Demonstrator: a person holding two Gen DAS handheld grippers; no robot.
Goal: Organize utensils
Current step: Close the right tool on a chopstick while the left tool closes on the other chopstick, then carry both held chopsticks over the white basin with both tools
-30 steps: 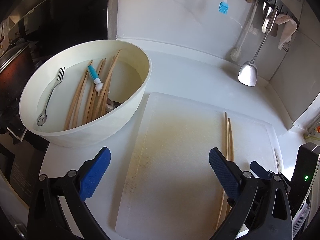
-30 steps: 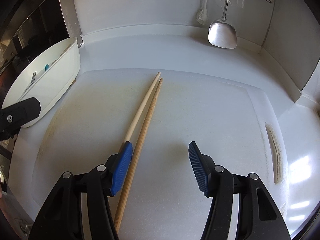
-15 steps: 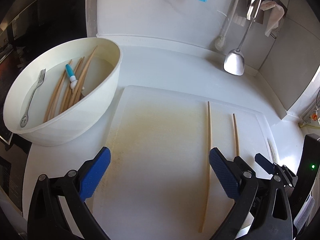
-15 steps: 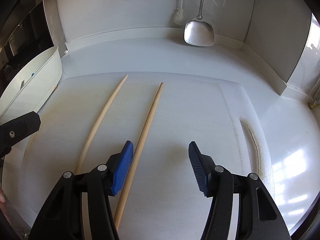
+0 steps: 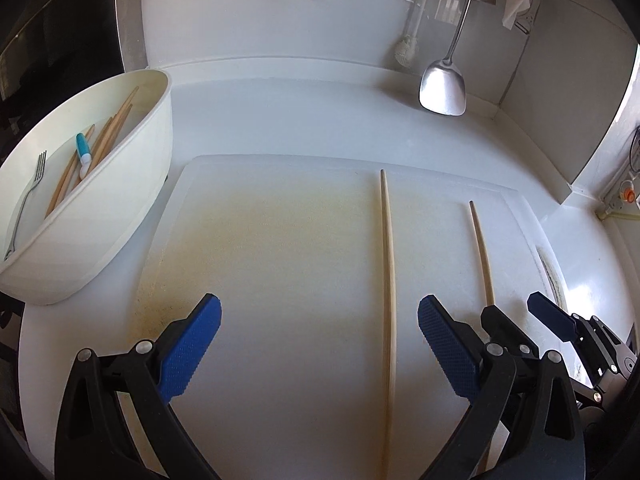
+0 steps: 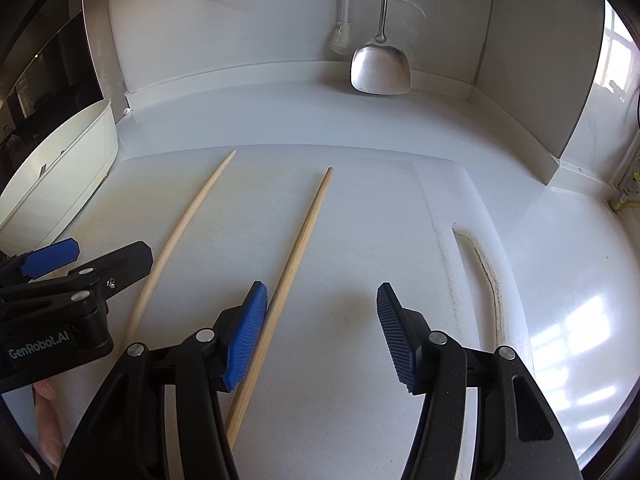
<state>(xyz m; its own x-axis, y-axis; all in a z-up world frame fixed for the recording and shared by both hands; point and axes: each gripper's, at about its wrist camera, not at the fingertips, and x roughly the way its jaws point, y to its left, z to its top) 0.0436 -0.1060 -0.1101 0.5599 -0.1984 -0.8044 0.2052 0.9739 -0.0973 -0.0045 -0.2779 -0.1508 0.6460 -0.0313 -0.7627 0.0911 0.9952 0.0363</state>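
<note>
Two chopsticks point(image 5: 387, 280) on board, one bowl point(image 5: 132, 184), one fork point(image 5: 28, 196)

Open left hand-held gripper point(image 5: 318, 336) above a white cutting board point(image 5: 280, 260); two chopsticks point(image 5: 387, 280) lying apart at three o'clock; utensil-filled white bowl point(image 5: 132, 192) at ten o'clock; spatula point(image 5: 443, 88) hanging at one o'clock.
</note>
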